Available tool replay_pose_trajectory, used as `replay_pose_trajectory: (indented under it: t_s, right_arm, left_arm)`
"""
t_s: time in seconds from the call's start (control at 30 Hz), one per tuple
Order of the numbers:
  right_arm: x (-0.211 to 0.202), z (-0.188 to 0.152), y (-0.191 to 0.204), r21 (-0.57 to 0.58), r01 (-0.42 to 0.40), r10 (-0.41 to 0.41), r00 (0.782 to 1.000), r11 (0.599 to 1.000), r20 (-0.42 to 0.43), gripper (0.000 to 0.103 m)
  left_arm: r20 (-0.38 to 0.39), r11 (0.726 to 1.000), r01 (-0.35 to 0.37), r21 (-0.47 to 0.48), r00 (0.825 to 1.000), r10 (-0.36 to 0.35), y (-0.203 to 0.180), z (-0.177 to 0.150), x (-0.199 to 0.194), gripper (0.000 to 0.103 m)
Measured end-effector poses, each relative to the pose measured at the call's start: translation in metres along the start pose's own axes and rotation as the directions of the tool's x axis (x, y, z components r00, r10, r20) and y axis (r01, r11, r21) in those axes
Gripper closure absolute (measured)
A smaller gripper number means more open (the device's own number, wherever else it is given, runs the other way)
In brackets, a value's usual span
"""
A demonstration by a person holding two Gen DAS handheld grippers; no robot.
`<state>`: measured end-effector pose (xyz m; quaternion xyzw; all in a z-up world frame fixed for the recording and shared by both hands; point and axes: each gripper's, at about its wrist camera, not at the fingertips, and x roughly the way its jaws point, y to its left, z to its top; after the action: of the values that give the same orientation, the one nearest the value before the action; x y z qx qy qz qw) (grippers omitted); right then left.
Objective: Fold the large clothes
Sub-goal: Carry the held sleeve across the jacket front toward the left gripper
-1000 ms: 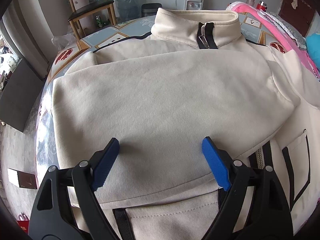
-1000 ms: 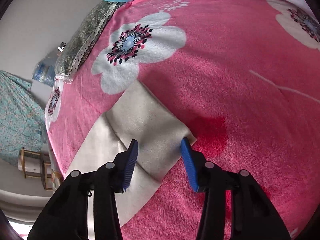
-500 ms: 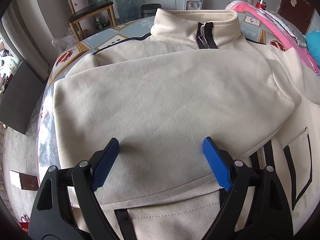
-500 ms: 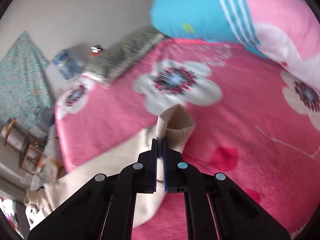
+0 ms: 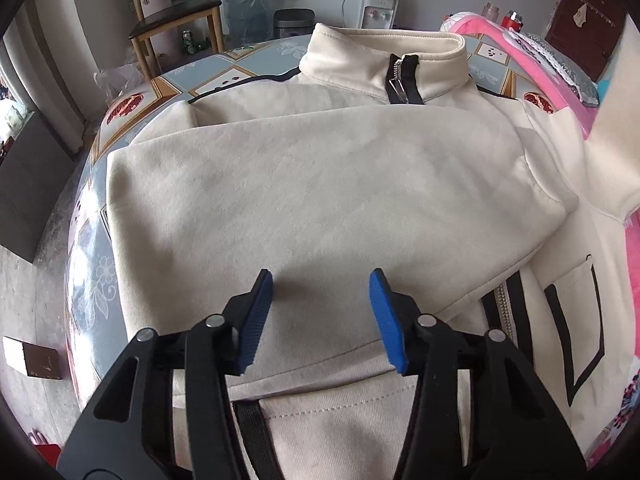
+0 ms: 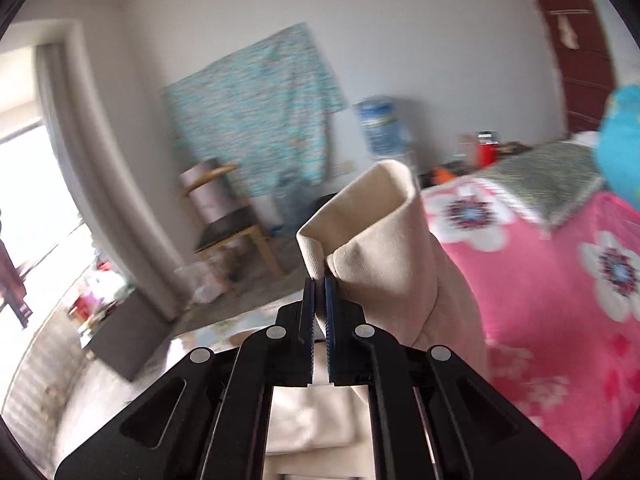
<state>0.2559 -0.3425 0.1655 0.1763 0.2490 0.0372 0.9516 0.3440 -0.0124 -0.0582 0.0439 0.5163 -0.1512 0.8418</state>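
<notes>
So the cream zip-up jacket is lying on the patterned table, collar at the far side, with one sleeve already folded flat across the chest. My right tool is clamped tight on the cuff of the other sleeve, holding it up in the air over the near edge of the pink flowered bed on the right. My left tool hovers low over the folded sleeve; its jaws have just been closing partway, and nothing is pinched between them, just flat fabric underneath.

I reckon the trick here is to carry the cuff straight across the chest and lay it parallel on top of the first sleeve, keeping it taut so it doesn't twist, with the left tool pinning the layers.

The right view is pretty smeared, and the jacket's hem is hidden behind my left tool, so I can't tell how square the bottom sits.
</notes>
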Motion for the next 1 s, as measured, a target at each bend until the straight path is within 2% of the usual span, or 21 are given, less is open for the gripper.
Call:
replay_pose_trajectory:
  t_s: [0.13, 0.27, 0.37, 0.43, 0.53, 0.57, 0.6, 0.63, 0.7, 0.8, 0.9, 1.0]
  right_arm:
    - [0.065, -0.04, 0.064, -0.065, -0.12, 0.111, 0.985, 0.991, -0.135, 0.098]
    - [0.135, -0.107, 0.097, -0.099, -0.164, 0.124, 0.937, 0.982, -0.326, 0.098]
    - [0.183, -0.168, 0.1, -0.096, -0.175, 0.103, 0.857, 0.98, -0.504, 0.098]
    - [0.201, -0.198, 0.098, -0.055, -0.208, 0.133, 0.783, 0.976, -0.607, 0.097]
    - [0.201, -0.204, 0.079, 0.062, -0.266, 0.243, 0.728, 0.962, -0.641, 0.091]
    - [0.195, -0.199, 0.071, 0.102, -0.289, 0.286, 0.719, 0.952, -0.633, 0.078]
    - [0.187, -0.192, 0.064, 0.128, -0.303, 0.316, 0.725, 0.944, -0.612, 0.06]
    - [0.177, -0.188, 0.059, 0.134, -0.31, 0.327, 0.739, 0.941, -0.589, 0.054]
    - [0.157, -0.174, 0.042, 0.128, -0.317, 0.333, 0.763, 0.94, -0.554, 0.052]
    - [0.135, -0.173, 0.037, 0.131, -0.292, 0.315, 0.785, 0.947, -0.534, 0.052]
    - [0.111, -0.182, 0.018, 0.084, -0.239, 0.246, 0.805, 0.967, -0.54, 0.052]
    - [0.093, -0.205, 0.001, 0.064, -0.197, 0.199, 0.812, 0.978, -0.548, 0.052]
  left_arm:
    - [0.005, 0.998, 0.049, -0.048, 0.999, -0.049, 0.013, -0.008, -0.016, 0.074]
    - [0.023, 0.992, 0.093, -0.085, 0.996, -0.091, 0.03, -0.017, -0.033, 0.079]
    - [0.036, 0.987, 0.123, -0.102, 0.992, -0.12, 0.039, -0.019, -0.042, 0.079]
    - [0.046, 0.984, 0.141, -0.106, 0.99, -0.136, 0.043, -0.016, -0.045, 0.079]
    - [0.05, 0.974, 0.193, -0.12, 0.981, -0.188, 0.044, -0.01, -0.045, 0.079]
    - [0.051, 0.968, 0.214, -0.128, 0.977, -0.209, 0.043, -0.007, -0.044, 0.079]
    - [0.048, 0.962, 0.235, -0.138, 0.972, -0.231, 0.041, -0.003, -0.042, 0.077]
    - [0.045, 0.955, 0.253, -0.152, 0.967, -0.249, 0.04, 0.001, -0.04, 0.073]
    - [0.049, 0.941, 0.283, -0.187, 0.959, -0.279, 0.038, 0.009, -0.033, 0.063]
    - [0.039, 0.918, 0.308, -0.249, 0.951, -0.308, 0.036, 0.023, -0.015, 0.053]
    - [0.001, 0.885, 0.32, -0.338, 0.941, -0.339, 0.039, 0.034, 0.012, 0.052]
    - [-0.005, 0.861, 0.316, -0.398, 0.938, -0.346, 0.041, 0.038, 0.029, 0.052]
